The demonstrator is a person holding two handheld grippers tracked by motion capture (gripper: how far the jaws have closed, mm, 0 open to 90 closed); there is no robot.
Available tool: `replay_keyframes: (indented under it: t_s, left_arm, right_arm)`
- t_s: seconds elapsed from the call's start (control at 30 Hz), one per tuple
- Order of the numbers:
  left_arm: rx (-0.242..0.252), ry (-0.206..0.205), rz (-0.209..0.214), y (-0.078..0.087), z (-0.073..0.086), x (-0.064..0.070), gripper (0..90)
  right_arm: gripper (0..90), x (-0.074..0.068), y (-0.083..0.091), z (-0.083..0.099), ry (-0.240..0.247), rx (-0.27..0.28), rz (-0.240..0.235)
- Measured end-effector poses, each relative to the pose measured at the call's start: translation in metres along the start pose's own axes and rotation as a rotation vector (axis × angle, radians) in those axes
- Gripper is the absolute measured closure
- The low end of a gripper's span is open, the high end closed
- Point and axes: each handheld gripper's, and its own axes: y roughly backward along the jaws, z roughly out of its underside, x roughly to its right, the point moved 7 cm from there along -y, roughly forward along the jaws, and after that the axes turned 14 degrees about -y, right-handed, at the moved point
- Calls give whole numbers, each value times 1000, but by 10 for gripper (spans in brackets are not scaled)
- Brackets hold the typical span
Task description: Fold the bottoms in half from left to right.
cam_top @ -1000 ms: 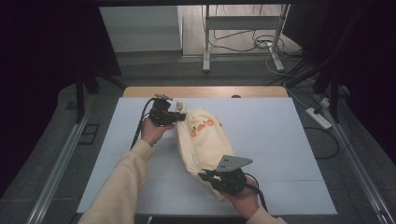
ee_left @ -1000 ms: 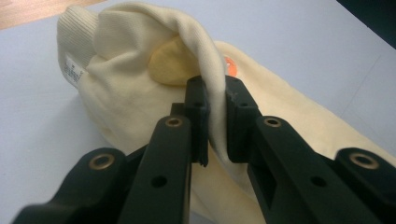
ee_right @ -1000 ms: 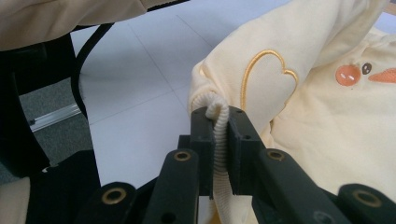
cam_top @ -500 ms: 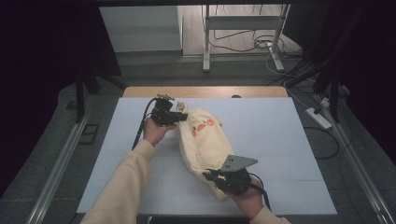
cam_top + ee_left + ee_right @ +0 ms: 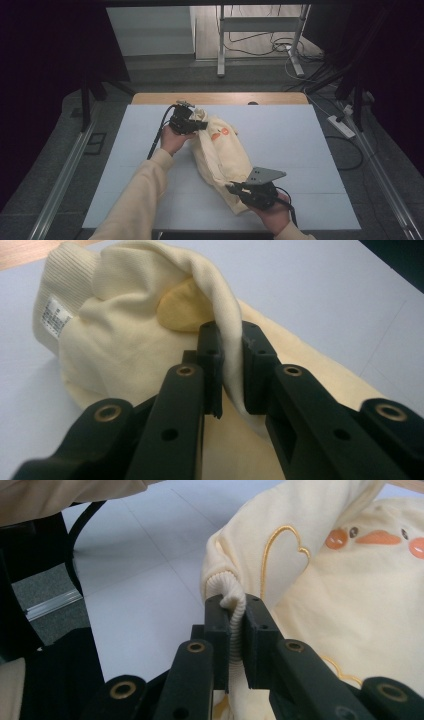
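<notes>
Cloth, chiefly: a cream sweatshirt [image 5: 222,150] with an orange duck print [image 5: 220,134], strung out along the middle of the pale table [image 5: 310,135], far end at the left gripper [image 5: 196,123], near end at the right gripper [image 5: 234,188]. Was pinched at both ends. In the left gripper view, showed jaws closed narrow on a thin fold [image 5: 231,347] of plain fabric, with a ribbed band [image 5: 67,275] and a white label [image 5: 52,317] just beyond. In the right gripper view, showed jaws clamped tight on a ribbed cuff [image 5: 233,602], the knit bunched and squeezed between the pads. Looked soft, light and limp throughout; would likely sag and crumple wherever left unsupported, and would carry no shape of its own. Seemed in no way fragile, and hardly slippery, though a single thin layer could well creep out of a narrow pinch under a pull. Appeared safest to take by the ribbed parts, thicker and grippier than the body cloth, as done at the near end; at the far end, might do better deeper on the fold or on the ribbed band beside it. Could not be told from the high view how much of the garment rested on the table and how much hung between the two holds.
</notes>
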Motion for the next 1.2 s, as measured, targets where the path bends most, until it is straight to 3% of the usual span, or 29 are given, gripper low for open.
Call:
replay_keyframes:
  t_s: [0.73,1.2]
  left_arm:
    - [-10,4,18,-22,-9,8,805]
    - [-54,2,18,-50,-6,11,796]
  right_arm:
    - [834,19,21,7,-42,-5,42]
    - [834,35,27,21,-75,-70,81]
